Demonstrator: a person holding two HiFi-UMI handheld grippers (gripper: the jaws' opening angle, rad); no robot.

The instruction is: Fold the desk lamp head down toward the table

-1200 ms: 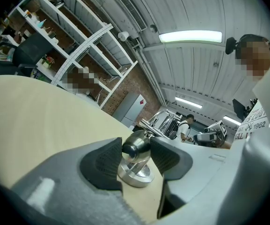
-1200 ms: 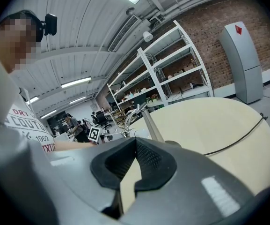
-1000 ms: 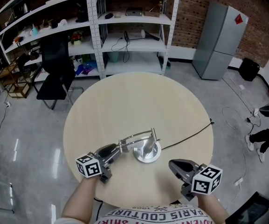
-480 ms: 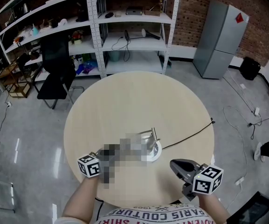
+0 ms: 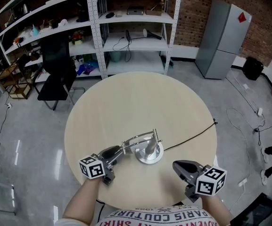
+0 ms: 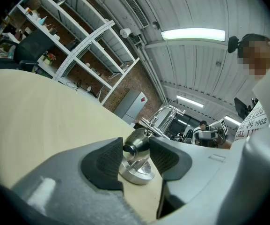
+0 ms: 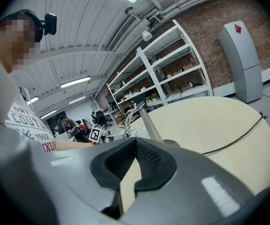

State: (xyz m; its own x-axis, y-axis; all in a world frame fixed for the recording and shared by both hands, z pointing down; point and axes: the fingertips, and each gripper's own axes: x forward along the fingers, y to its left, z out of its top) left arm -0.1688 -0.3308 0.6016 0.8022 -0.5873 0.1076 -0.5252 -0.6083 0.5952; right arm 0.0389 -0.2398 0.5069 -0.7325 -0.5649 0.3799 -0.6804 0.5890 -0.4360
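A: Status on the lamp fold?

B: Looks late-stage. The desk lamp (image 5: 143, 147) stands on the round table (image 5: 136, 98), near the edge closest to the person. The lamp arm (image 5: 138, 139) is swung over to the left of the base (image 5: 150, 155). The lamp head (image 6: 139, 138) sits low, just beside the base.

A: Head on the table yet?

B: Can't tell. In the left gripper view it hangs just over the base rim, and no view shows whether it touches.

A: Tongs?

B: The left tongs (image 6: 135, 150) are clamped on the lamp head, with a pad on each side and the tongs lying near level. The right tongs (image 7: 135, 146) are closed with nothing in them, parked over the table edge (image 5: 179, 166), well apart from the lamp. The power cord (image 5: 192, 136) runs off to the right, clear of both.

A: What's left?

B: My read is the last bit of lowering, if any, then let go of the head. The right tongs could steady the base if it tips.

A: Anything changed in the last second?

B: Nothing on the table. The lamp pose and both tongs match the earlier head view. Only a person on the floor at far right has moved toward the frame edge.
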